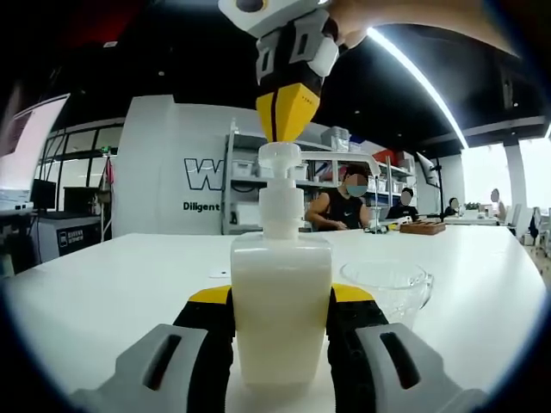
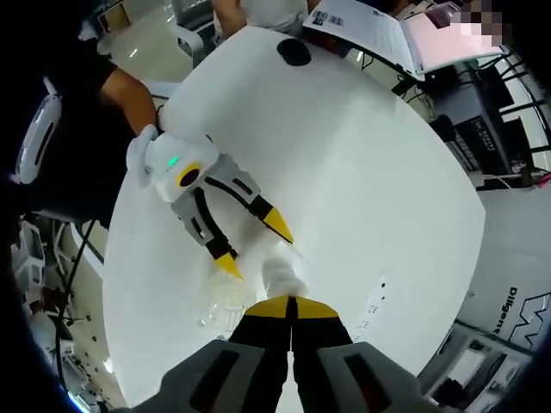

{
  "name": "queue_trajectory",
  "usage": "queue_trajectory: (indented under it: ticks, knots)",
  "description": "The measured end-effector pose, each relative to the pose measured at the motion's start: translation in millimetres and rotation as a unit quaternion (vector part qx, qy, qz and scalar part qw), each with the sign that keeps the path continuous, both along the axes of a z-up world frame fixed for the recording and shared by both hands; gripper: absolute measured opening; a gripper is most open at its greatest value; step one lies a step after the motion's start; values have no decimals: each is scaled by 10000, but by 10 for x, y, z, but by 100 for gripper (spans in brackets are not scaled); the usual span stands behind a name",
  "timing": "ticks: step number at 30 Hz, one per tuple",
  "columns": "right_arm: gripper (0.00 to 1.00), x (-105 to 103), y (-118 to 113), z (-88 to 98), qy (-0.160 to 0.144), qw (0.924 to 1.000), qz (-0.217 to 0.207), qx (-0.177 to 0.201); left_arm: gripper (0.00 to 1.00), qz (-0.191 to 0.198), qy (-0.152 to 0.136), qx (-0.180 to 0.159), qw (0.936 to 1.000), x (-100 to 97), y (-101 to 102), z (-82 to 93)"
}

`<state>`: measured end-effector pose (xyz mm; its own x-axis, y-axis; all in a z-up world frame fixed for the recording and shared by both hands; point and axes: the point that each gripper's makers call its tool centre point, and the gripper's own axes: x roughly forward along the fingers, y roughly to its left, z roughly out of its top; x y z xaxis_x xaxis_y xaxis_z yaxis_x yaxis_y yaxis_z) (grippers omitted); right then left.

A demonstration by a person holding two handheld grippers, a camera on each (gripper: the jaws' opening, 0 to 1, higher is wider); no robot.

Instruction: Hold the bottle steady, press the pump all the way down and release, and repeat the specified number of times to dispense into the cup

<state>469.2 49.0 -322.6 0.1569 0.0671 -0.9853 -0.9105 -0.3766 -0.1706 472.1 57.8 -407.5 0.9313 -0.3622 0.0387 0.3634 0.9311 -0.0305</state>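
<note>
- The left gripper [image 1: 280, 323] has its yellow-tipped jaws pinching the pump bottle [image 1: 281, 301], one jaw on each flank of the milky, square body.
- The bottle stands upright on the white table [image 1: 103, 275], straight ahead between those jaws; its spout points off to the right.
- A clear glass cup [image 1: 389, 284] sits just beside the bottle, to the right of the left gripper's jaws, under the end of the spout.
- The right gripper [image 1: 287, 116] comes down from above, jaws pressed together, its yellow tip touching the pump head [image 1: 280, 157].
- In the right gripper view, the closed jaws [image 2: 291, 311] point down at the pump head [image 2: 284, 271], with the left gripper [image 2: 254, 241] reaching in from beyond it.
- A person's hand [image 1: 405, 17] holds the right gripper at the top.
- Behind the bottle, people sit at a far table by shelving.
</note>
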Motion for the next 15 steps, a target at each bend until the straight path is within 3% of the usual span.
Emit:
queue_trajectory:
  ticks: [15]
  knots:
    - [0, 12, -2, -11, 34, 10000, -61, 17, 39, -1, -13, -10, 10000, -1, 2, 0]
